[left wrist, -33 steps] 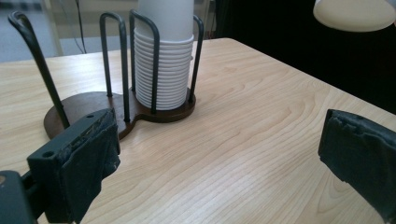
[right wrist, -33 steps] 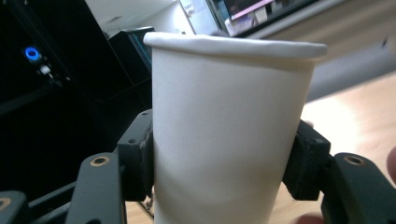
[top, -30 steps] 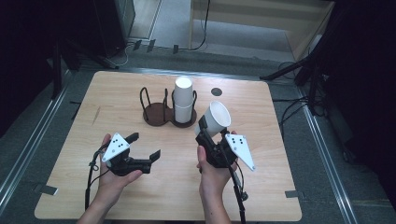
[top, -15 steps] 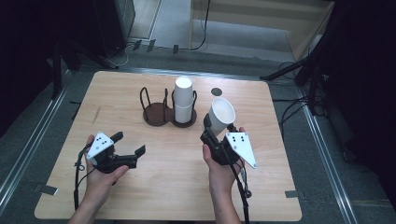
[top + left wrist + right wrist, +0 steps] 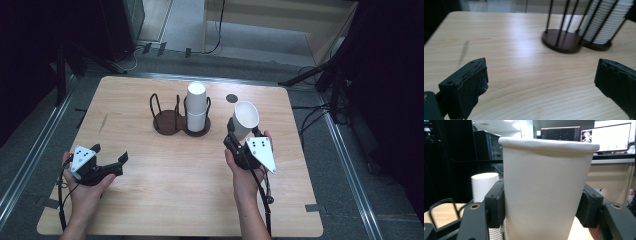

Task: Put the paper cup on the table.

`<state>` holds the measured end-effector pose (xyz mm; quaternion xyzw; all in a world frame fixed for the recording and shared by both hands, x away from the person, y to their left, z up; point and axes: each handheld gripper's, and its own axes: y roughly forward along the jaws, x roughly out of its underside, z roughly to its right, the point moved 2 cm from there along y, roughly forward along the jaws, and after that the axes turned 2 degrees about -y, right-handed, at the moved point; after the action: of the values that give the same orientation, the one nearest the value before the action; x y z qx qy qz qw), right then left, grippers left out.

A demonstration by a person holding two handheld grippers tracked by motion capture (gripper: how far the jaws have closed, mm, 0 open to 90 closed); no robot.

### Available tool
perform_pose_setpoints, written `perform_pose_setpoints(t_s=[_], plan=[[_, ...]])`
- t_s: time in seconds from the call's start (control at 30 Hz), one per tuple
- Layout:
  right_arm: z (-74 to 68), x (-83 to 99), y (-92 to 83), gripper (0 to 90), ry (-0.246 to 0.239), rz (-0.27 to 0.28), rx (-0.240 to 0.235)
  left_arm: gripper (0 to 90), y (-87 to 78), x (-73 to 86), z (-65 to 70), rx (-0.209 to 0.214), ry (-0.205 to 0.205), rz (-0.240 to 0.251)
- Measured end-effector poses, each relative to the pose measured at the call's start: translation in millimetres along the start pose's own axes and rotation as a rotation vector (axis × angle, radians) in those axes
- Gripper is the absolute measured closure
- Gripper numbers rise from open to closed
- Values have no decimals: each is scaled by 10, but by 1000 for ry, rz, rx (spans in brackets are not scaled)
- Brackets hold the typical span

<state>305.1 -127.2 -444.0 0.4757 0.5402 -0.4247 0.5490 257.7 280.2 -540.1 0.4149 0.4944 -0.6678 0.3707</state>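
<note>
The fingers [image 5: 495, 206] of the right gripper [image 5: 239, 136] are clamped on both sides of a white paper cup [image 5: 544, 190], which is held above the counter [image 5: 150, 200], tilted with its mouth up and away from the person. The wall is thin, so a stronger squeeze can probably crush it, and a weaker one can let it slide out. The left gripper [image 5: 107, 161] has its fingers wide apart with nothing between them, low over the counter. The stack of cups [image 5: 196, 107] stands in the dark wire holder [image 5: 172, 120] just beside the held cup; a careless swing may knock it.
</note>
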Motion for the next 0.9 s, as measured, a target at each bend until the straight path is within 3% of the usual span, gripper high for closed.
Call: perform_pose_setpoints(t_s=[0.1, 0.27, 0.43, 0.5, 0.63, 0.9], plan=[[84, 57, 54, 365, -26, 37, 14, 0, -22, 14, -43, -34, -3, 7], [180, 123, 160, 369, -48, 67, -11, 0, 2, 70, -70, -44, 2, 0], [289, 227, 303, 369, -26, 40, -27, 0, 8, 105, -94, -64, -3, 17], [348, 285, 365, 371, -15, 24, -13, 0, 22, 124, -90, -80, 2, 18], [433, 378, 466, 371, -41, -5, 6, 0, 42, 144, -49, -90, 31, 27], [560, 557, 653, 375, -57, -57, 10, 0, 39, 151, -87, -72, -6, 34]])
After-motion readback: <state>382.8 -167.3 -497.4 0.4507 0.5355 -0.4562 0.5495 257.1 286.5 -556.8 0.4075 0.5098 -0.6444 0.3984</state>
